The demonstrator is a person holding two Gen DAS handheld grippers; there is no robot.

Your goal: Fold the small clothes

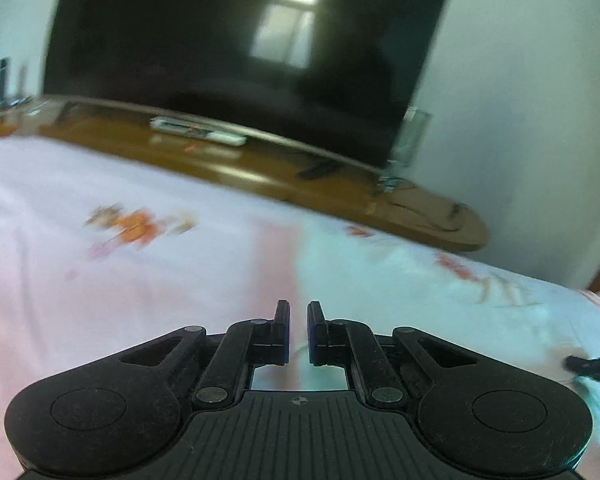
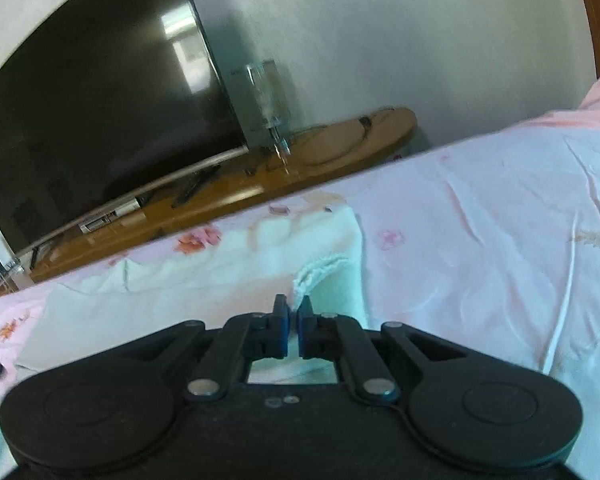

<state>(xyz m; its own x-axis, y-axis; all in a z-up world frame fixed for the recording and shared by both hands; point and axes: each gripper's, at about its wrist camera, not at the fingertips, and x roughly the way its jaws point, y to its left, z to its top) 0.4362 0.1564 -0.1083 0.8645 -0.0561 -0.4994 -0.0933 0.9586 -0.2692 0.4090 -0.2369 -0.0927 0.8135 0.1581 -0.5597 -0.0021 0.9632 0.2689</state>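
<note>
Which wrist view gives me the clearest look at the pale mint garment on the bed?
The right wrist view: the mint garment lies sharp there, its frilled edge reaching between the right gripper jaws. The left wrist view shows the garment only as a motion-blurred pale patch ahead of the left gripper.

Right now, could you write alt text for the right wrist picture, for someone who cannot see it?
A black two-finger claw pinches the white ribbed edge of a pale mint garment lying on a pink floral bedsheet. Behind the bed, a large dark television stands on a long wooden stand against a pale wall.
</note>
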